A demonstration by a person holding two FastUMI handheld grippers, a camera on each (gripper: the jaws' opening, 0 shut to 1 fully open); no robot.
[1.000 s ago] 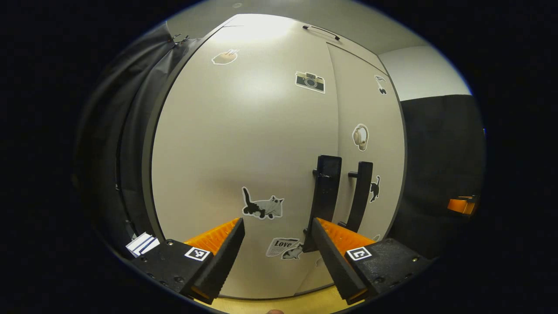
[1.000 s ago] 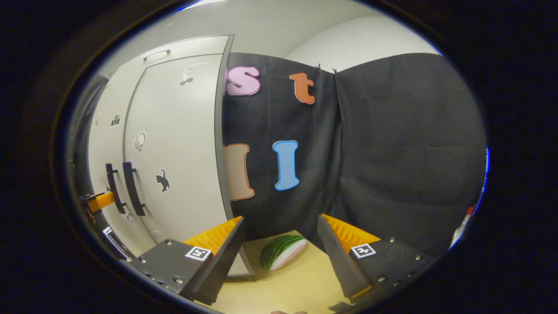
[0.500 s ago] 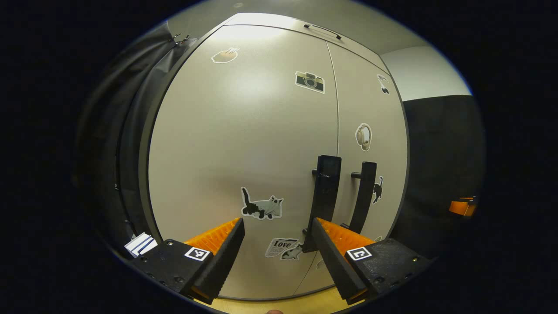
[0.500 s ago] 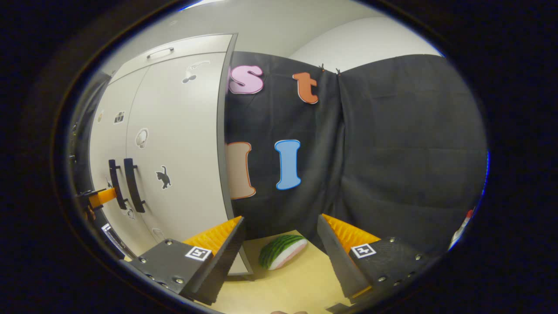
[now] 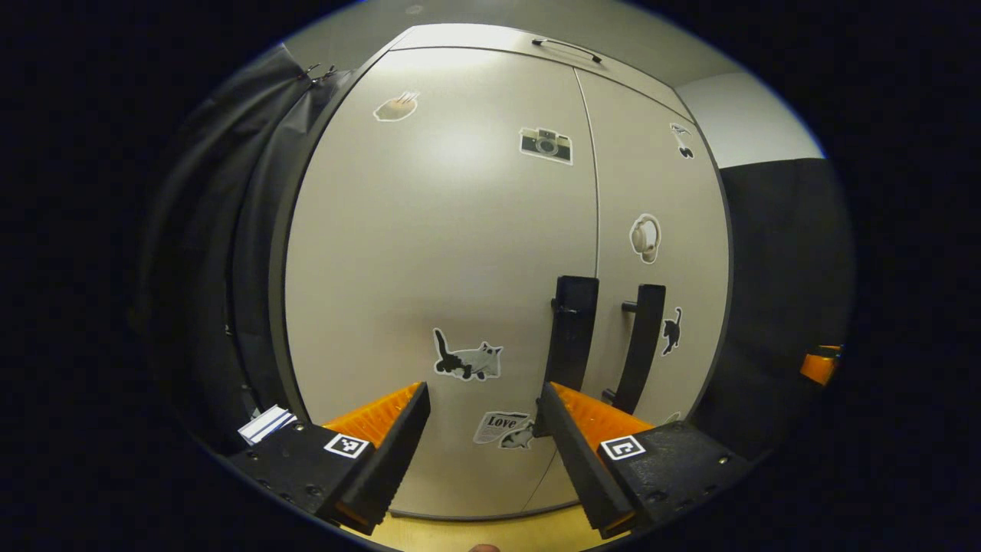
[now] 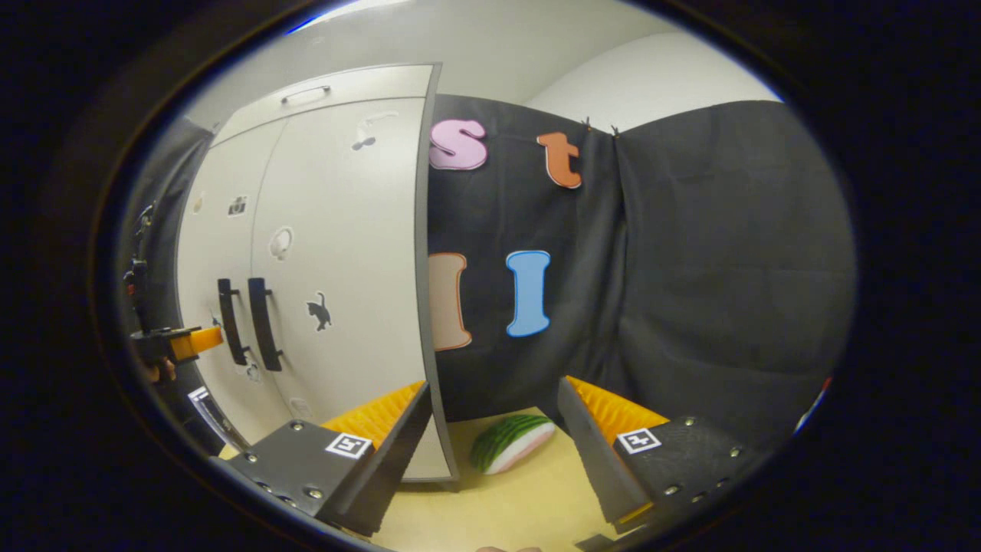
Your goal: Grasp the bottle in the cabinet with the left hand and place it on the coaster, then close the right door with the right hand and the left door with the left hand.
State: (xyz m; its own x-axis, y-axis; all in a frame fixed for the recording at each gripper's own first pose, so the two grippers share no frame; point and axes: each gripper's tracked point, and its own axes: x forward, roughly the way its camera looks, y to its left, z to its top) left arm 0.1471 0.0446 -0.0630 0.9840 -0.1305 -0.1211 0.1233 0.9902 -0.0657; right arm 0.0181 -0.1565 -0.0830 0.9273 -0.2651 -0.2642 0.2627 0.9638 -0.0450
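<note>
Now the left gripper, jaws gaping wide and empty, is facing the left door lying flush beside the right door, its upright handle just above the right-hand jaw.

Matt smooth cabinet doors, glossy black handles, pale wood tabletop

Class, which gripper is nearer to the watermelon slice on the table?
The right gripper: the watermelon slice lies just ahead between its open fingers. The left gripper is off by the cabinet's door handles.
</note>
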